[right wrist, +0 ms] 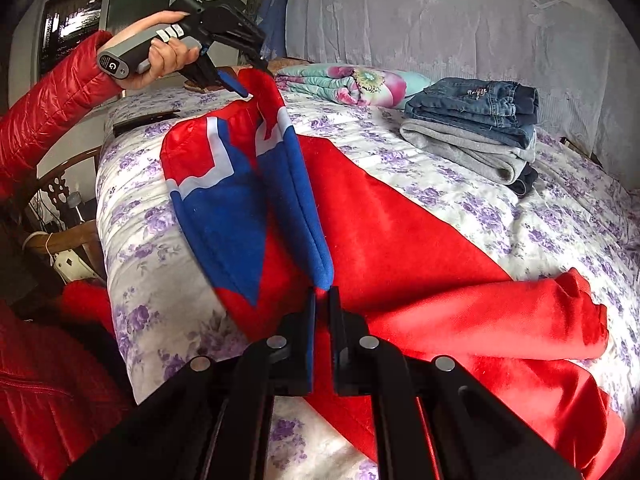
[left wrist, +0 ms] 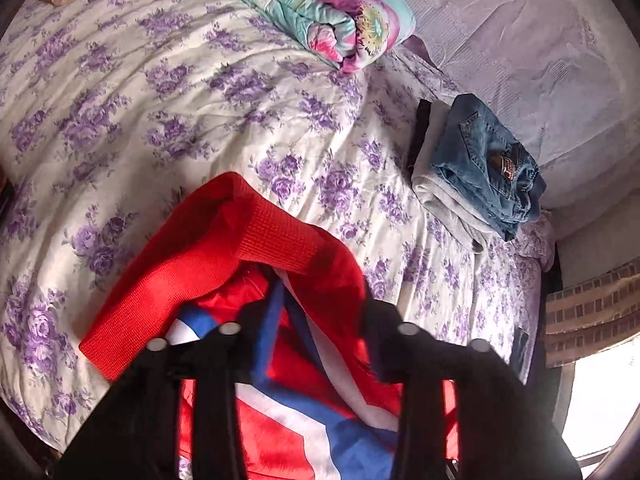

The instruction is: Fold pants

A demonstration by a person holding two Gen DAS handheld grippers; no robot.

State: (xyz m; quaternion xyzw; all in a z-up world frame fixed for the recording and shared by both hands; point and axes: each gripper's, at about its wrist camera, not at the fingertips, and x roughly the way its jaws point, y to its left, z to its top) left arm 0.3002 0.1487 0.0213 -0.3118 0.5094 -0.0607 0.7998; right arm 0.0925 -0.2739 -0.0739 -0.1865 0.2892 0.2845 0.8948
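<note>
Black two-finger right gripper (right wrist: pixel 322 300), lowest in its own view: jaws clenched, pinching a blue-edged fold of the pants.

Red fleece pants with blue and white panels (right wrist: pixel 392 232): spread across the near half of the bed, one end lifted to a peak at the left gripper, a ribbed red cuff bunched at the right in the right wrist view.

Black left gripper (right wrist: pixel 256 80), grey-handled, raised over the far left edge of the bed: jaws closed on the lifted red cloth. Fingertips buried under fabric in the left wrist view.

Hand (right wrist: pixel 168 60) around the handle, with red padded sleeve (right wrist: pixel 52 108) entering from the left.

Cream quilted bed cover with purple flower print (right wrist: pixel 520 216): beneath everything, wrinkled.

Stack of folded clothes, far right, well apart from the pants: blue denim jeans (right wrist: pixel 476 100) on top, grey soft garment (right wrist: pixel 460 148) under them, dark garment (right wrist: pixel 524 180) at the bottom, mostly covered.

Rolled turquoise quilt with pink flowers (right wrist: pixel 352 82): behind the pants, near the stack.

Pale lilac lace-patterned cover (right wrist: pixel 440 20): upright behind the bed.

Wooden chair back (right wrist: pixel 60 184): beside the bed, left, partly cut off by the sleeve.

Flat dark object (right wrist: pixel 144 120) on the bed's far left corner: kind not clear.

Brick-patterned surface (left wrist: pixel 592 312): edge of left wrist view, cut off.
</note>
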